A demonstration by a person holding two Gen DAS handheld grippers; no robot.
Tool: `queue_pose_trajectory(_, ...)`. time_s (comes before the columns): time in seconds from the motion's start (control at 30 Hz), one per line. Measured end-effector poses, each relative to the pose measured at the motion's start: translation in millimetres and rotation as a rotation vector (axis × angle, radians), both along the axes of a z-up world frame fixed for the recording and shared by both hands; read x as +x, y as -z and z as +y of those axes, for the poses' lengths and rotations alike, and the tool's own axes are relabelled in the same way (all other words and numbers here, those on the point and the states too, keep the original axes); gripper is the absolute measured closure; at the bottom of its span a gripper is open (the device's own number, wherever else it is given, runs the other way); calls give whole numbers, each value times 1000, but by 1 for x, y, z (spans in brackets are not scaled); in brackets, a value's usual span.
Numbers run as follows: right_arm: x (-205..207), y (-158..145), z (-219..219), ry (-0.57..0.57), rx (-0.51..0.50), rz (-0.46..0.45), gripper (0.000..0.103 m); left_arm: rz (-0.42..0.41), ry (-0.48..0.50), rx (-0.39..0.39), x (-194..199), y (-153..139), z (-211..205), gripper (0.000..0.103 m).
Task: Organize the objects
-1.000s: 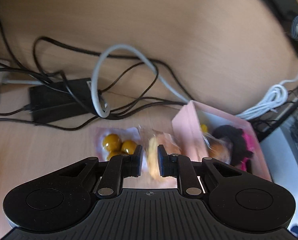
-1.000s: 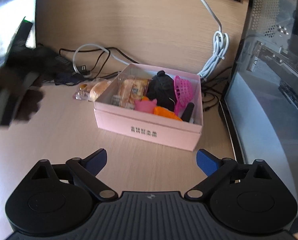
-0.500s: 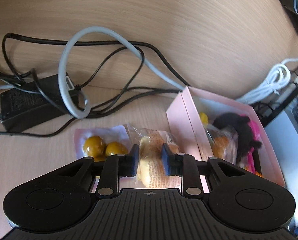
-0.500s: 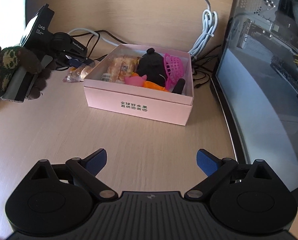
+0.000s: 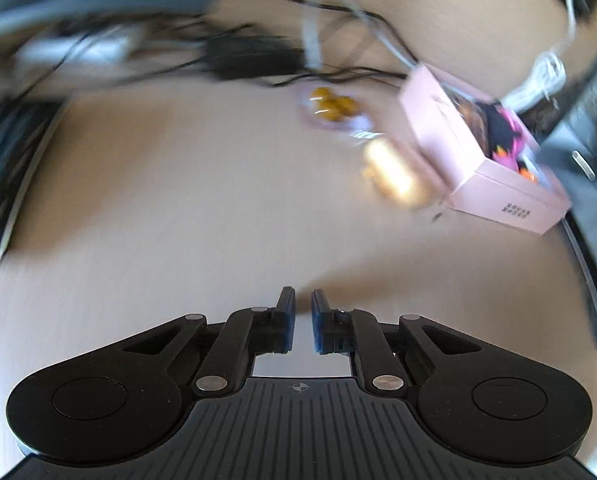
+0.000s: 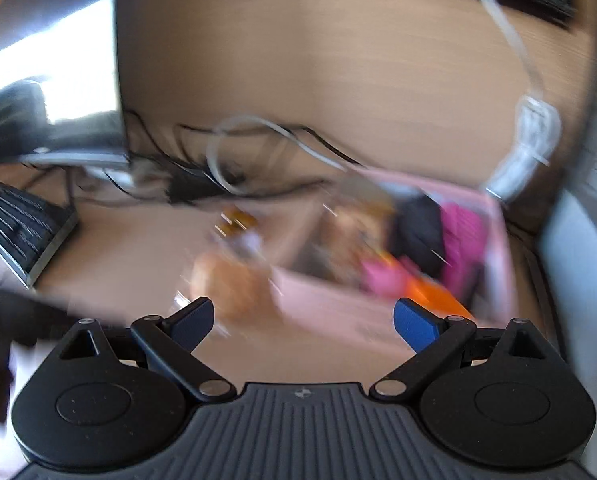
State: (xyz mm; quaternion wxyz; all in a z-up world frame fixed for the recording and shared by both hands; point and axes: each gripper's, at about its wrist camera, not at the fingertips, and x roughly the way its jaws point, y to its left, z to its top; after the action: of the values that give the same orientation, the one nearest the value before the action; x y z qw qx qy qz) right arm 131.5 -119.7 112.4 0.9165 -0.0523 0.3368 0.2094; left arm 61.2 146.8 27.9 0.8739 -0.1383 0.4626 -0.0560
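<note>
Both views are blurred. Our left gripper (image 5: 303, 320) hangs over bare desk (image 5: 178, 208); its jaws have just been closing and now stand nearly together with nothing between them. The bread packet (image 5: 394, 174) lies on the desk just beside the pink box (image 5: 498, 196), near its left wall, and a packet of yellow balls (image 5: 332, 106) lies behind it, closer to the cables (image 5: 338, 72). Our right gripper (image 6: 304, 318) has its jaws wide, empty, pointed at the box (image 6: 322, 300), which holds black, pink and orange things. From this side the bread packet (image 6: 226, 280) lies left of the box, whether touching we cannot tell. A keyboard (image 6: 22, 232) lies at the left.
</note>
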Motion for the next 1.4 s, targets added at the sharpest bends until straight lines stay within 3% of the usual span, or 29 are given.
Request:
queue_pose_trajectory(0.1,39,-4,46,-60,36,17,6,-4,-106,-71,-29,-5,26,91)
queue_pose_trajectory(0.2,86,5,95,-72,29,74,6,-55,-153,-114,-50,-20,43,91)
queue_pose_trajectory(0.33,139,34,148,-42,-69,115,6,-134,-173,-133,-71,-40,49,90)
queue_pose_trajectory(0.53,180,70,171,40,-104,217,8,-144,-201,-125,-87,-42,55,89)
queue_pose_trajectory(0.6,181,78,170,37,-88,265,20,-128,-222,-133,-91,-37,60,89)
queue_pose_trajectory(0.7,163,78,173,-12,-126,223,40,-115,-230,-148,-91,-30,64,89)
queue_pose_trajectory(0.73,155,77,173,-34,-125,223,42,-115,-223,-152,-89,-29,63,89)
queue_pose_trajectory(1.03,32,68,151,-251,-108,228,43,-125,-136,-157,-70,-25,34,89)
queue_pose_trajectory(1.23,-35,50,89,-219,-77,221,42,-96,-107,-187,-59,-16,14,89)
queue_pose_trajectory(1.4,-61,42,30,-134,-62,237,42,-70,-79,-214,-47,-11,-9,89)
